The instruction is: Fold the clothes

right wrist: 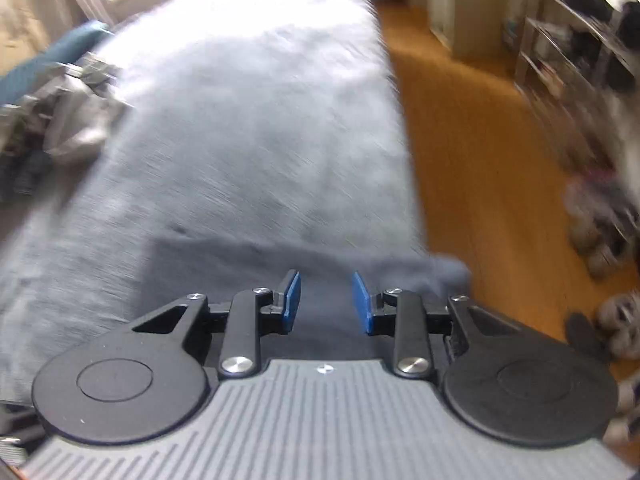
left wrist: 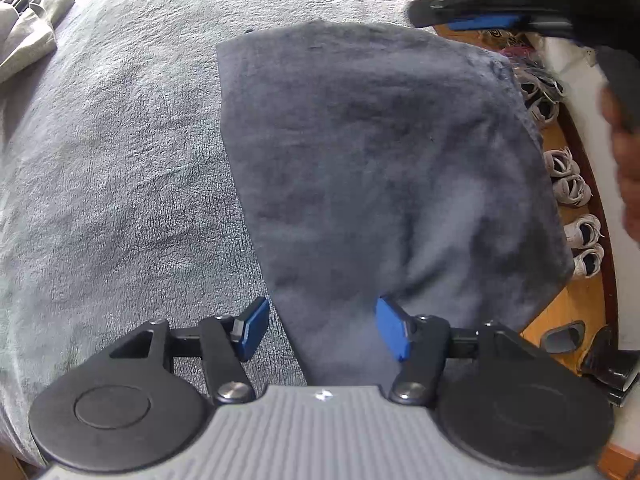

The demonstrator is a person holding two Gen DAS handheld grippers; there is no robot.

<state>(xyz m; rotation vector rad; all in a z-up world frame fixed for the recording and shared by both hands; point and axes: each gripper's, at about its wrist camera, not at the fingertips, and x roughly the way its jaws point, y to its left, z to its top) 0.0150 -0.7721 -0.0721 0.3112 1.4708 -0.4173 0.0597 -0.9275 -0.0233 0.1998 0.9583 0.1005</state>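
On the grey bed cover lies a folded dark cloth — both the left gripper and the right gripper released, 2 empty pairs of blue pads.

No readable text, label, brand, number or sign in either view. Small pale mark on grey ribbed gripper body, between two silver screws: shape only, no letters. Shoes on floor beside bed: too small for any logo. Right wrist view blurred; shelves illegible.
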